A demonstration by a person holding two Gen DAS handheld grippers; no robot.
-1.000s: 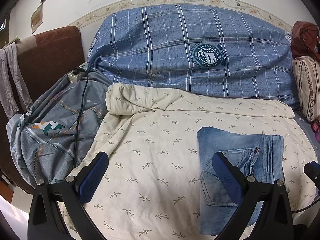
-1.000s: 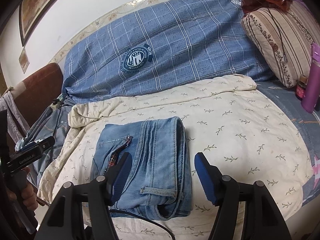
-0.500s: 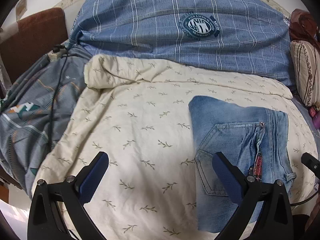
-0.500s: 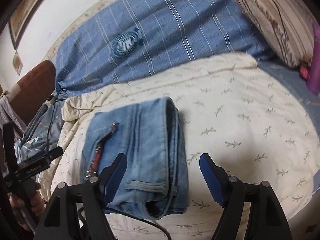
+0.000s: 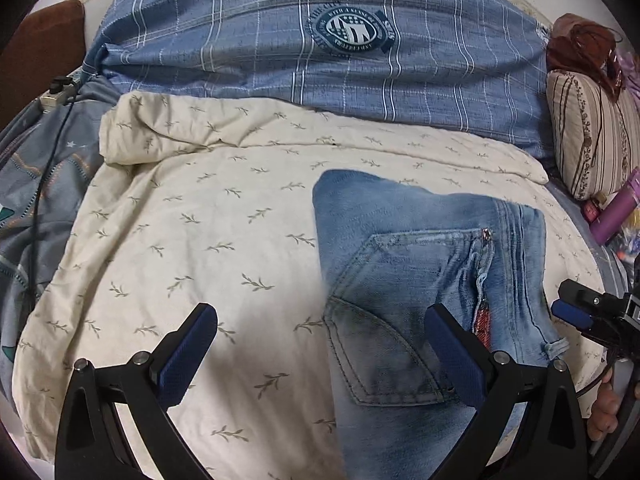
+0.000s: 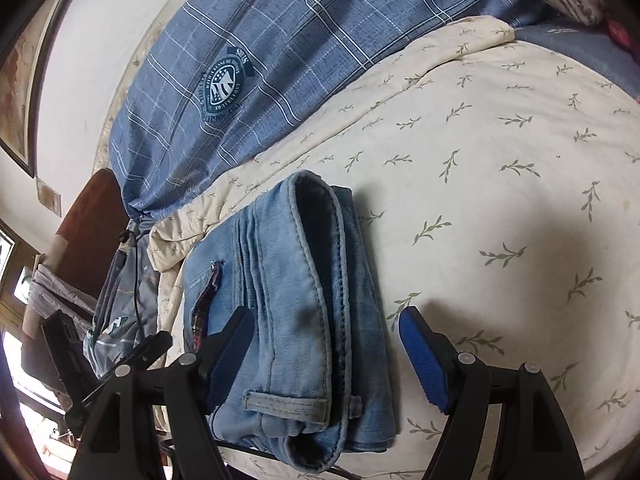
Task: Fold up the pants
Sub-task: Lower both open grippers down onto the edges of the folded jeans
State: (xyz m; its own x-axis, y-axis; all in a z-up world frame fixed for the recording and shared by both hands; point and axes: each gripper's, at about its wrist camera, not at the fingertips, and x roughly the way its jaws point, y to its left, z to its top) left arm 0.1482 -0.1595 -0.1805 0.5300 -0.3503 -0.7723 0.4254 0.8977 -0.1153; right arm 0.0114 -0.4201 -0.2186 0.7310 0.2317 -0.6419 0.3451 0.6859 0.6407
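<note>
The jeans (image 6: 288,304) already sit folded into a compact stack on the cream leaf-print blanket (image 5: 200,240) on the bed, so I'd say we're near the end. Right gripper (image 6: 326,354) has its fingers apart straddling the stack's near end, left gripper (image 5: 320,356) is spread wide over its edge, neither gripping. Next probably a last tuck or smoothing.

A bed carried a cream leaf-print quilt (image 5: 192,240) spread across its middle. Folded jeans (image 5: 416,248) lay on the quilt. A blue checked duvet (image 5: 280,52) was heaped along the wall-side edge, touching the quilt's far border.
</note>
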